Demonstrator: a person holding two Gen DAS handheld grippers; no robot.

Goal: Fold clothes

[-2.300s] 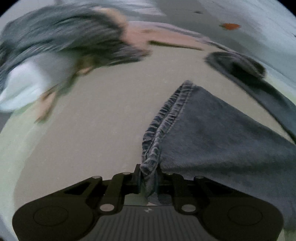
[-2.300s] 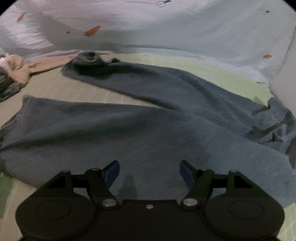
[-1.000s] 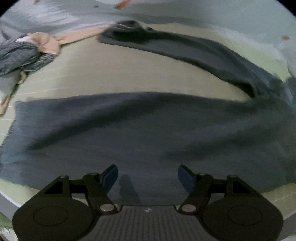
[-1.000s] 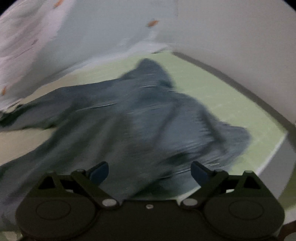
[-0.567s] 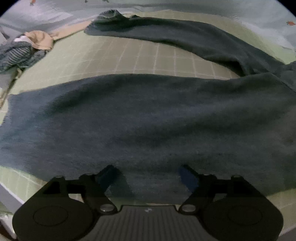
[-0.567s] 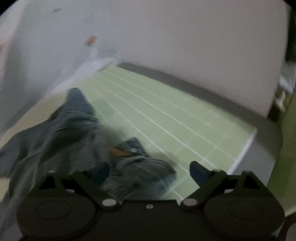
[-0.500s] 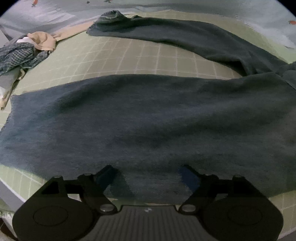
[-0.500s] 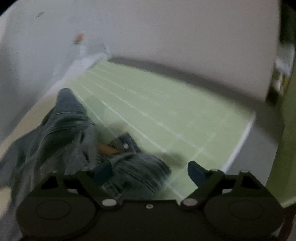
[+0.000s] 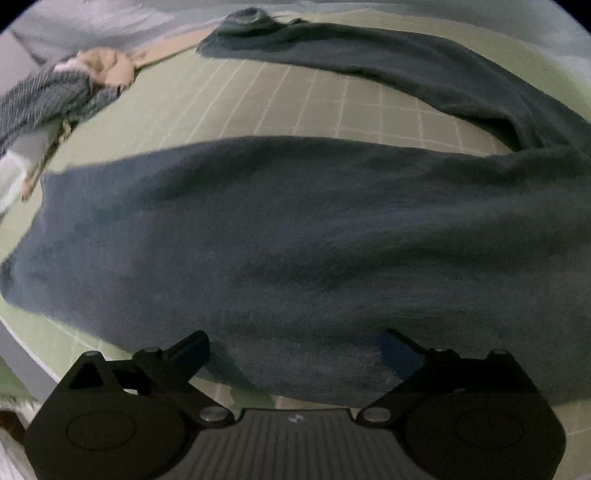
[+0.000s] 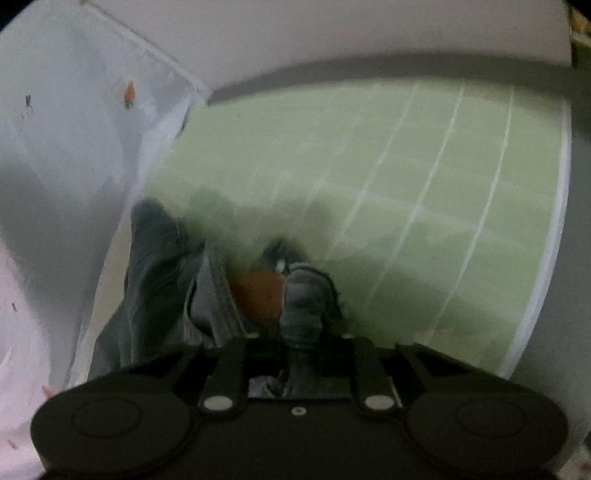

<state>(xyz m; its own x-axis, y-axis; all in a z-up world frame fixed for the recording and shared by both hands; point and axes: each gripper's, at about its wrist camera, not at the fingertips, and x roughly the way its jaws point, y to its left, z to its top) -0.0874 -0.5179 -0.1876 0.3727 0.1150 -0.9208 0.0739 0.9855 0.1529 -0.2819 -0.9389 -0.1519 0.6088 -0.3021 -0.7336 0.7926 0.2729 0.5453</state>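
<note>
Denim jeans (image 9: 295, 236) lie spread on the green grid mat (image 9: 295, 103), both legs running crosswise in front of our left tongs (image 9: 295, 350). Near leg sits right under and just ahead of them; far leg (image 9: 406, 70) curves away to the top edge and joins on the right. Our left tongs have just been opening and stand wide, cloth below them but no grip that we can see. Our right tongs (image 10: 295, 343) have just been closing and are narrow, pinched on a bunched bit of the jeans' waistband (image 10: 303, 295) with a brown patch beside it, at the mat's end near the wall (image 10: 369, 33). So the long axis runs from the waist at our right hand out to the hems on the left. We judge the left hand is nearer the leg edge; it needs to clamp there. Striped cloth (image 9: 44, 99) is piled at far left, off the jeans.
</note>
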